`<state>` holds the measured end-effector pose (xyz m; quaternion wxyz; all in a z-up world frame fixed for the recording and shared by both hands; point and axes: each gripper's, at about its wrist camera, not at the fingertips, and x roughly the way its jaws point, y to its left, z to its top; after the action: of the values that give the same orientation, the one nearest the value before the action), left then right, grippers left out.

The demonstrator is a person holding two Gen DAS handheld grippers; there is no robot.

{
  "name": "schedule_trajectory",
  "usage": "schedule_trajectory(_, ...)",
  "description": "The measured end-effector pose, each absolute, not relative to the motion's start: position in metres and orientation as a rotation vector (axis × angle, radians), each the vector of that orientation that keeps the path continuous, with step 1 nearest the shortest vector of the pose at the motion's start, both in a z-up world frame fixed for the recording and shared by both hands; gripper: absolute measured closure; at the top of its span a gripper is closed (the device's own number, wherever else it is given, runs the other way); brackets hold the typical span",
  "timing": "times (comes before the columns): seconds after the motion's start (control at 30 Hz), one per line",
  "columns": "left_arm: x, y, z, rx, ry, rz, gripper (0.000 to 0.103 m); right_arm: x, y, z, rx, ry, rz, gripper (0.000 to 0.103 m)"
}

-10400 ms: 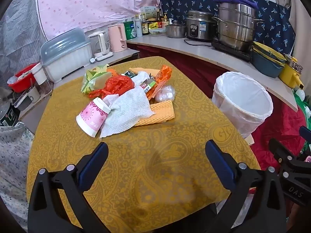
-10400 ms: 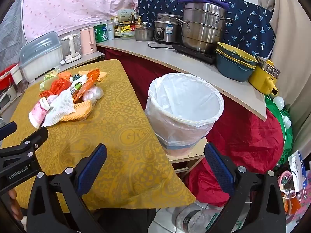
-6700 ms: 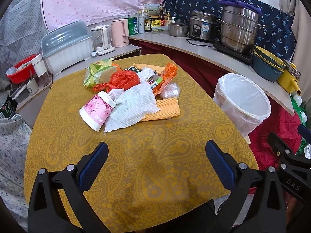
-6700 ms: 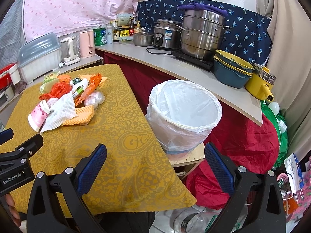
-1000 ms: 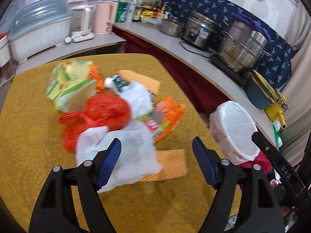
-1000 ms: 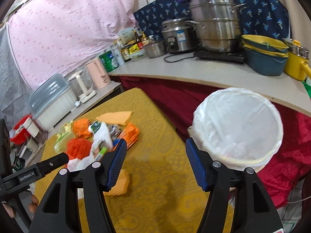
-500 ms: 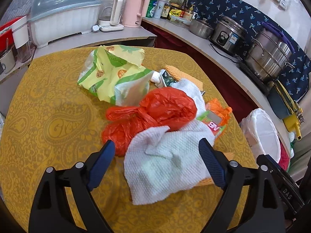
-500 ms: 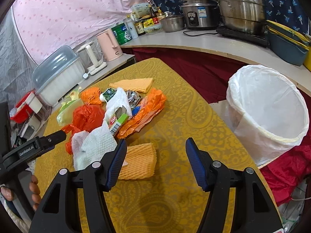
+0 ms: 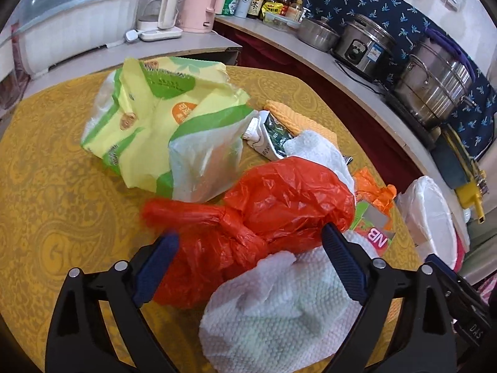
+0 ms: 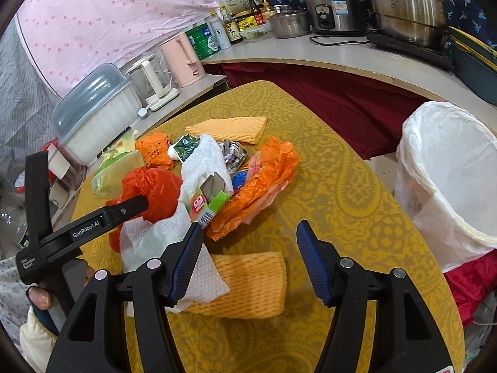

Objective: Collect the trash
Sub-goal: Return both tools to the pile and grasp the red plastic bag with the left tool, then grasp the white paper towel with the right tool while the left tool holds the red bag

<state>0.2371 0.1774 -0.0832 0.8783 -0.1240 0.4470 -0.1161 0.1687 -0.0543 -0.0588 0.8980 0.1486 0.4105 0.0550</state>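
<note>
Near the table's (image 10: 341, 186) middle, my left gripper (image 9: 248, 242) straddles the red plastic bag (image 9: 279, 199), fingers spread wide for its bulk. My right gripper (image 10: 245, 248) hangs open above the yellow sponge (image 10: 251, 283); the lined bin (image 10: 447, 168) waits beyond the right edge.

Glossy crinkled red plastic bag (image 9: 279, 199), dimpled paper towel (image 9: 279, 310)

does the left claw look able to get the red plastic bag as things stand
Probably yes. The left claw is open with the red plastic bag already between its fingers. Only the white paper towel overlaps the bag's near edge, so it might get pinched too.
</note>
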Motion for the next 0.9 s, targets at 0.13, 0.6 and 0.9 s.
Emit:
schedule_trajectory(0.13, 0.237, 0.174, -0.086, -0.277, 0.945, -0.294, 0.041, 0.177, -0.046, -0.057, 0.318, 0.848, 0.137, 0.042)
schedule_trajectory(0.6, 0.205, 0.167, -0.073, -0.266, 0.937, -0.321, 0.074, 0.181, -0.033, -0.063, 0.326, 0.877, 0.166, 0.044)
schedule_trajectory(0.9, 0.183, 0.169, -0.048, -0.274, 0.886, -0.293, 0.074, 0.161, -0.016, -0.068, 0.294, 0.909, 0.221, 0.044)
